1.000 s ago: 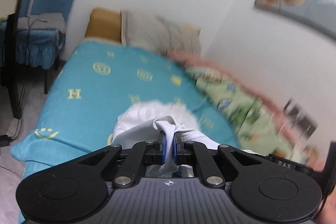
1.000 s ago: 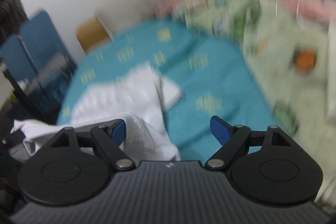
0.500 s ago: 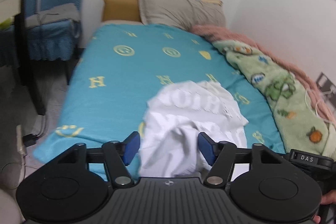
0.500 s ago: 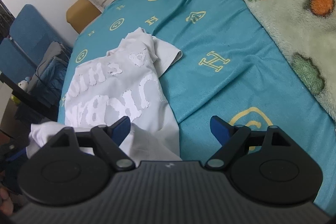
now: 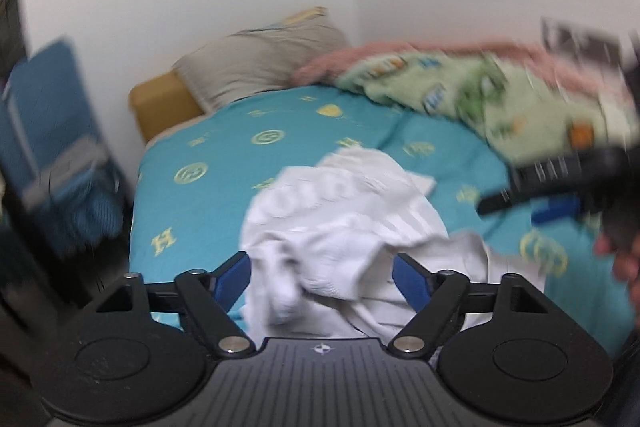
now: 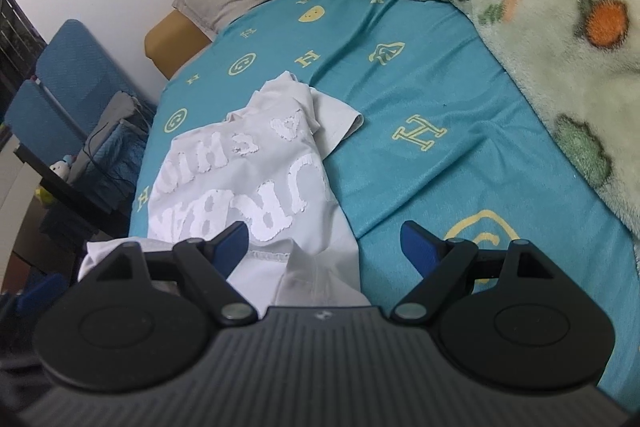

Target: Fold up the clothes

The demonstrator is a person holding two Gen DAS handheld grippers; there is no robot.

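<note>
While both jaw pairs stand apart and empty: teal patterned bedsheet (image 6: 420, 99), ahead of both. White cotton T-shirt with raised lettering (image 6: 248, 171), crumpled between left gripper (image 5: 322, 273) jaws, left of right gripper (image 6: 324, 241); light, limp; pinch hem corners.

My white t-shirt (image 6: 248, 179) is lying crumpled on the teal bedsheet (image 6: 420, 99), raised white lettering facing up. One sleeve sticks out toward the blanket side, and the near hem is all bunched up.

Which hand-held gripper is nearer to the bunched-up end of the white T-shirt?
Left. The left hand-held gripper is open with the bunched end of the white T-shirt between its fingers. The right hand-held gripper is open beside it, over the shirt's right edge.
</note>
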